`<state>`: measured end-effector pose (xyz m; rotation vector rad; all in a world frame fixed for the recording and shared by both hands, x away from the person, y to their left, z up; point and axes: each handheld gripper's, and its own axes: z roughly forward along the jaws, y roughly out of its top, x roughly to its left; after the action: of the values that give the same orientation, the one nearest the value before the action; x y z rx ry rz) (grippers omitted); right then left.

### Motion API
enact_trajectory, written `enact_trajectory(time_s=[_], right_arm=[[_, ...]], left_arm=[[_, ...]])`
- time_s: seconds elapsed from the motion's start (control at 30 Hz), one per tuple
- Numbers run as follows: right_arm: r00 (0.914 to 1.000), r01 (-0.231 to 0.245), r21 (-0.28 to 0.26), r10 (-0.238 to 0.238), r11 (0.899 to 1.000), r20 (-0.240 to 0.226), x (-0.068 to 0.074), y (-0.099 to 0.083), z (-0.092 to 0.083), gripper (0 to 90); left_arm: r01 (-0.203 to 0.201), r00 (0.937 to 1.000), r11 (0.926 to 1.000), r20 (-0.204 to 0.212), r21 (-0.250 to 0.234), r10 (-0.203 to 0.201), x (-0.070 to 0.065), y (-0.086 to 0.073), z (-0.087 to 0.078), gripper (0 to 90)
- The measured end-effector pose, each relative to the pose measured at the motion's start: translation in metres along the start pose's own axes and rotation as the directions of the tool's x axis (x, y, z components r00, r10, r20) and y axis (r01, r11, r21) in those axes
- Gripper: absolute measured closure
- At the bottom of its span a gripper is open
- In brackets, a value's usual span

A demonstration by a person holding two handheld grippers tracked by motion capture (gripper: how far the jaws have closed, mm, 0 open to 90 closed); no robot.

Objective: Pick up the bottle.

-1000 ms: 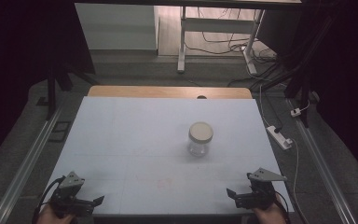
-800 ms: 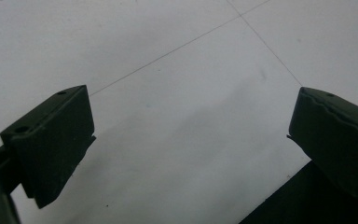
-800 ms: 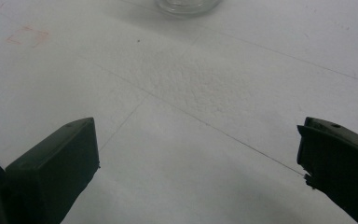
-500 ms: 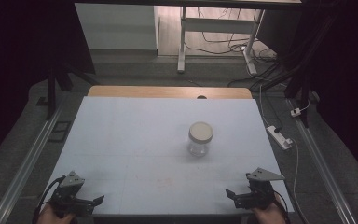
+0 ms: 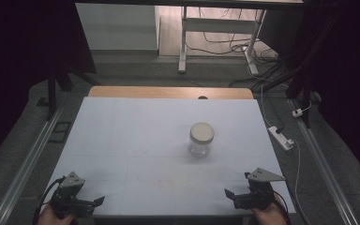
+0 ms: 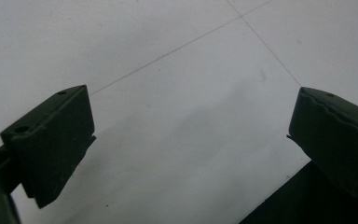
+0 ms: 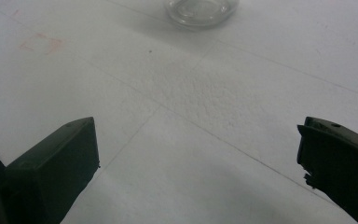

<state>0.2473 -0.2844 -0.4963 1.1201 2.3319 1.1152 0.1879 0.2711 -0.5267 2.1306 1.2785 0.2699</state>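
Glass jar (image 5: 201, 139) with a pale lid standing upright right of centre on the white table (image 5: 131, 140), left hand-held gripper (image 5: 82, 202) resting at the near left corner — jaws spread wide, gripping nothing, right hand-held gripper (image 5: 236, 196) sitting at the near right corner, jaws gaping too — jar well ahead of it.

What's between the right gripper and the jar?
Nothing: bare white table between the right gripper and the jar in the high view; the right gripper view shows the same.

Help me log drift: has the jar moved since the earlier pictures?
No. In the high view the jar sits at the same spot against the table's wooden far edge.
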Motion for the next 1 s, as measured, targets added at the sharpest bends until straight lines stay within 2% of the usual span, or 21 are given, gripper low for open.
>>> enact_trajectory(time_s=[0.2, 0.4, 0.6, 1.0], right_arm=[[0.9997, 0.024, -0.011, -0.024, 1.000, -0.008, 0.002, 0.003, 0.001, 0.0], [0.9996, 0.018, -0.022, -0.019, 1.000, -0.022, 0.004, 0.009, 0.005, 0.0], [0.9987, 0.043, -0.032, -0.044, 0.999, -0.027, 0.008, 0.014, 0.008, 0.0], [0.9977, 0.031, -0.043, -0.033, 0.999, -0.060, 0.008, 0.021, 0.015, 0.0]], left_arm=[[-0.002, 1.0000, 1.0000, 0.000, 0.000, 0.002, 0.000, 0.000, 0.000, 1.1], [0.002, 1.0000, 1.0000, -0.002, 0.002, -0.002, 0.000, 0.000, 0.000, 1.1], [0.009, 1.0000, 1.0000, 0.003, 0.001, -0.009, 0.001, 0.000, 0.000, 1.1], [0.016, 0.9999, 0.9999, 0.004, 0.001, -0.016, 0.002, 0.000, 0.000, 1.1]])
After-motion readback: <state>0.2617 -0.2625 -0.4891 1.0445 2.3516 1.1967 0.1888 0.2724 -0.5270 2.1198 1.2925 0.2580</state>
